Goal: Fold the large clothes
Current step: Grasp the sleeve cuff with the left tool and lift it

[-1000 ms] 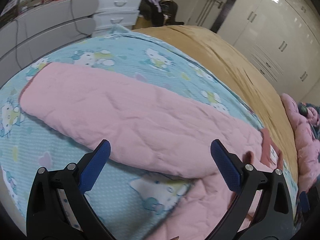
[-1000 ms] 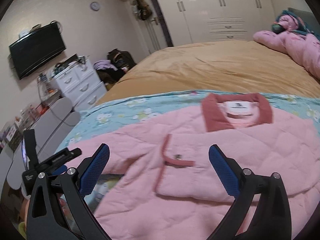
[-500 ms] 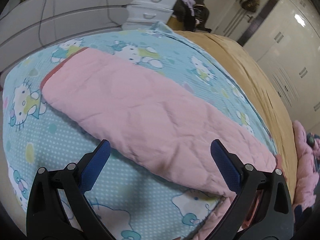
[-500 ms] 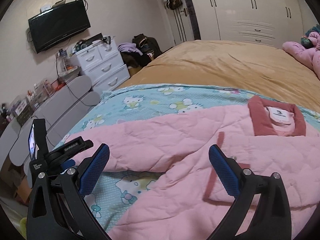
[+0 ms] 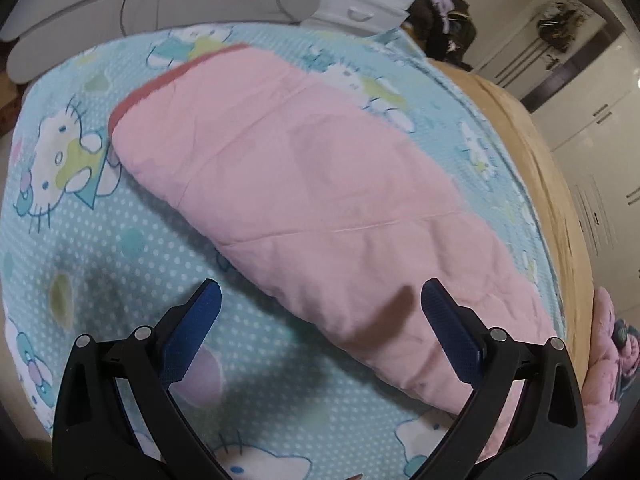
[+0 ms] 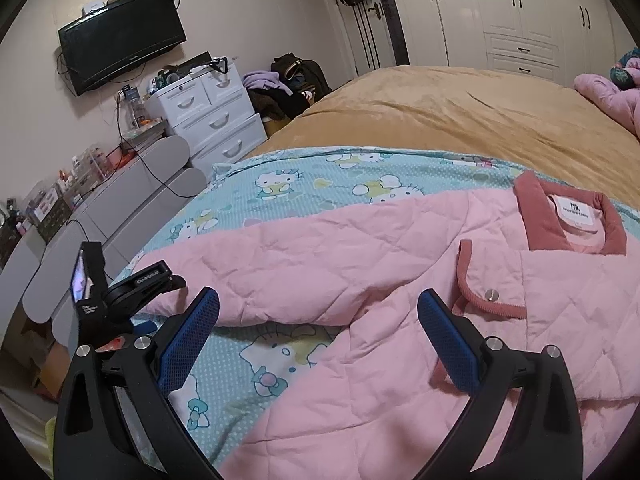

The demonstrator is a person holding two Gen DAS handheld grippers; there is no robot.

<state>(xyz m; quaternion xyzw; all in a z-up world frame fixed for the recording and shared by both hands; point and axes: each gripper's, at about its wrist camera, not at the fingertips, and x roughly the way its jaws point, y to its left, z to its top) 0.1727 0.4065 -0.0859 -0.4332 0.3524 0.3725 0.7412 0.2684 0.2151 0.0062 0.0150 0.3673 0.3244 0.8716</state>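
Observation:
A pink quilted jacket lies flat on a light blue cartoon-cat sheet, its dark pink collar at the right. One long sleeve stretches across the sheet, with its dark pink cuff at the far end. My left gripper hovers open just above the sleeve's near edge, holding nothing. My right gripper is open over the spot where sleeve meets body, empty. The left gripper's black body shows at the lower left of the right wrist view.
The sheet covers the foot of a bed with a tan blanket. A grey low cabinet, white drawers and a wall TV stand beyond the bed's left edge. Another pink garment lies far right; wardrobes behind.
My left gripper has moved down and along the sleeve toward its cuff, now close above it. My right gripper has swung left, so the collar has slid to the right. Both stay open.

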